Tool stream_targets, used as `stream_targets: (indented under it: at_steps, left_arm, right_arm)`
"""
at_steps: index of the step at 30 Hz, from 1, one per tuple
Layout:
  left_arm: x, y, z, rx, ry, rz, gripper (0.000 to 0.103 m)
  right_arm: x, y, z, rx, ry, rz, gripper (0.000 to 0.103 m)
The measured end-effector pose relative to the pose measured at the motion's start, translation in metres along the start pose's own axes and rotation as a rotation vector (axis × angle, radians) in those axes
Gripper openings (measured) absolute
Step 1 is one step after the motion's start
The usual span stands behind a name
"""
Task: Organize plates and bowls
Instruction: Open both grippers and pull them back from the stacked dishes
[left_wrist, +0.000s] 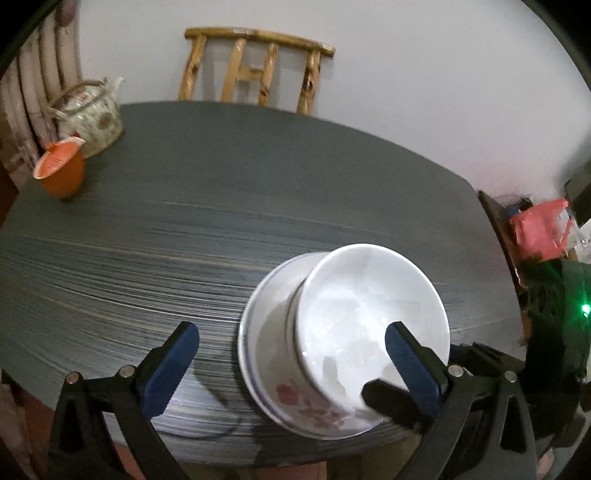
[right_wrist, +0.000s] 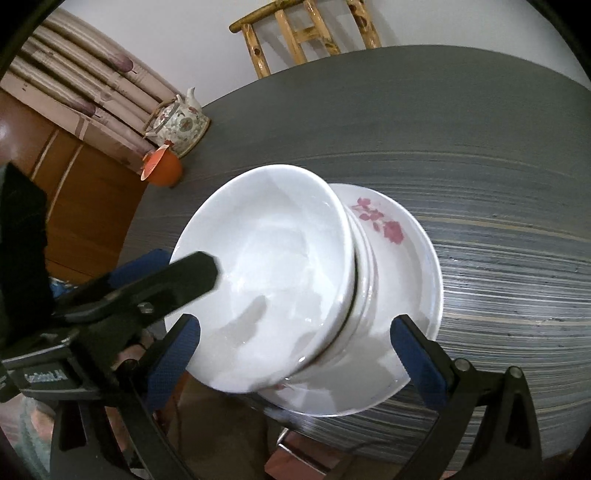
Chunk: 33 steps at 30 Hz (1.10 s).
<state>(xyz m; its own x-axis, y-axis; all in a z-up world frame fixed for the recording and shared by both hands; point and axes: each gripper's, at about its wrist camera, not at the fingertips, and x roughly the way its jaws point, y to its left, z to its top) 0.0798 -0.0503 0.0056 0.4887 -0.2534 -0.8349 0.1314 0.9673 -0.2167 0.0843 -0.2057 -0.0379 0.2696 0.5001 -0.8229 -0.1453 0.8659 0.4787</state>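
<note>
Dark grey streaked table. Flowered plate at near edge. Far from plate, at opposite corner: floral teapot, orange cup just beside teapot.

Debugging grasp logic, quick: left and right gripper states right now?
Left gripper: open, holding nothing.
Right gripper: open, one finger on each side of the stacked bowls, not clamped.

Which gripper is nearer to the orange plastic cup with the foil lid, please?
Left: the left gripper reaches the white bowl stack from the cup side; the right gripper straddles it beyond.
</note>
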Motion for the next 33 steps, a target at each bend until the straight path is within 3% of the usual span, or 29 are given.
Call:
stream_targets:
  at_steps: [7, 16, 23, 27, 33]
  left_arm:
    - [-0.042, 0.019, -0.026, -0.016, -0.089, 0.027, 0.103]
    - [-0.066, 0.014, -0.07, 0.11, -0.178, 0.194, 0.103]
    - [-0.056, 0.012, -0.087, 0.114, -0.134, 0.202, 0.103]
    - [-0.056, 0.012, -0.093, 0.119, -0.15, 0.237, 0.103]
    - [-0.055, 0.012, -0.099, 0.115, -0.137, 0.251, 0.103]
  right_arm:
    - [-0.027, 0.004, -0.014, -0.017, -0.061, -0.056, 0.103]
    - [-0.06, 0.01, -0.054, -0.048, -0.164, -0.181, 0.103]
    - [-0.071, 0.014, -0.084, -0.064, -0.251, -0.284, 0.103]
    - [-0.072, 0.015, -0.093, -0.068, -0.294, -0.366, 0.103]
    - [-0.09, 0.037, -0.106, -0.17, -0.436, -0.457, 0.103]
